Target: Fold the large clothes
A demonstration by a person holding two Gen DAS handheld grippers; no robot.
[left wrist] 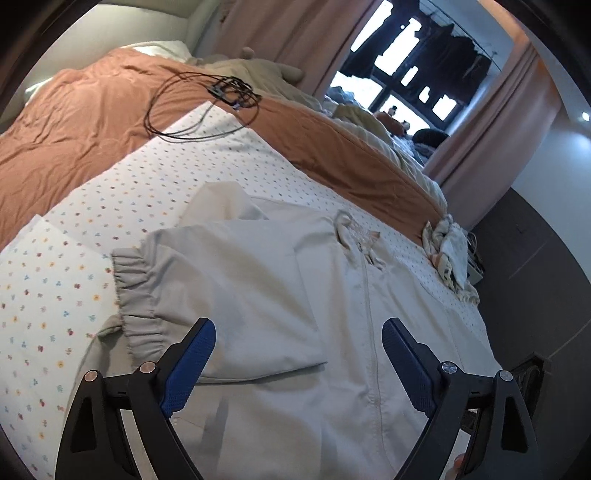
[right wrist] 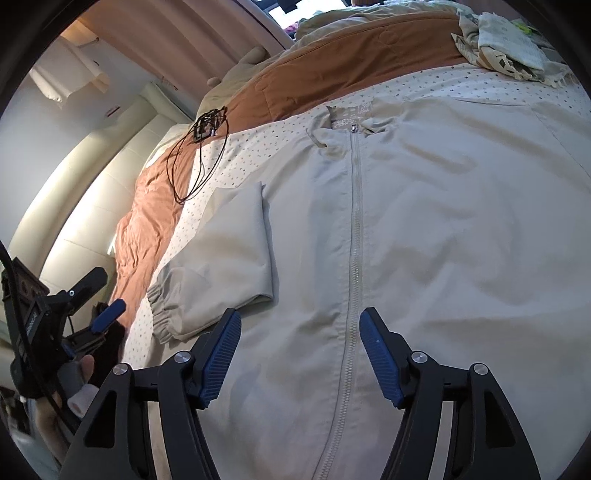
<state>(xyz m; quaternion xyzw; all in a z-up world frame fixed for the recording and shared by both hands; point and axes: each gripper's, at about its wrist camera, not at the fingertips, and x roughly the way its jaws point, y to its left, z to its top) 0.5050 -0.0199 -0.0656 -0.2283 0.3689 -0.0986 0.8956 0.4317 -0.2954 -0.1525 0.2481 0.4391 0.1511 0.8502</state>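
Both tongs (left wrist: 298, 354) (right wrist: 300, 349) spread, empty — jacket (right wrist: 424, 240) flat on dotted sheet (left wrist: 74, 266); curtains (left wrist: 295, 33) behind.

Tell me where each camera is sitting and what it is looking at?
Left wrist: sits on the left claw, looks down over the folded sleeve and along the bed; both open blue pads show.
Right wrist: sits on the right claw, looks down at the jacket and its zipper; its open pads, the left claw and a hand show.
Shared: jacket, folded sleeve, black cable, brown blanket.
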